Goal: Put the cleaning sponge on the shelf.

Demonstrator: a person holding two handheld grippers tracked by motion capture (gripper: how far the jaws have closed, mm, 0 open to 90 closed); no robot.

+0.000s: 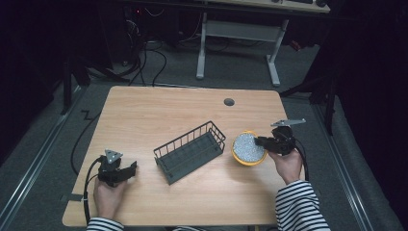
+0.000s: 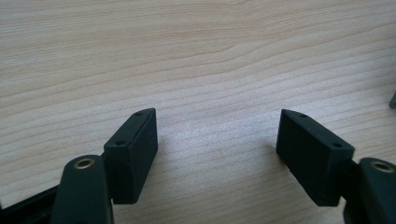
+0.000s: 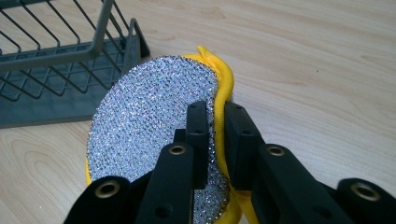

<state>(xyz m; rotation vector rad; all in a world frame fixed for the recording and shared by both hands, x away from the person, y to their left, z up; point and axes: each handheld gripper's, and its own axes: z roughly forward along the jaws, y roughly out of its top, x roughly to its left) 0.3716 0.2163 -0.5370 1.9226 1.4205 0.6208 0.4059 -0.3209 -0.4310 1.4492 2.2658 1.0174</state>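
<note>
— Where was the scouring pad (image 3: 154, 116)?
— Pinched at its yellow edge in the right claw (image 3: 215, 123), tilted above the worktop (image 1: 159, 115), beside the wire basket (image 1: 190, 150).
— And the left claw (image 2: 217, 144)?
— Gaping over bare wood, holding nothing.

The high view was dim and a little soft: only the wooden table (image 1: 159, 110) was evenly lit from above, while the floor and the room around it fell into near black, and small things there stayed grainy with weak, short shadows. The left gripper view was bright and even, with a pale sheen on the wood grain between the black pads (image 2: 133, 156) and a soft blur toward the near bottom corners. In the right gripper view the silver face of the scrubber (image 3: 149, 116) glittered with many small glints, the basket (image 3: 56, 70) behind it was slightly soft, and the near jaws were blurred.
</note>
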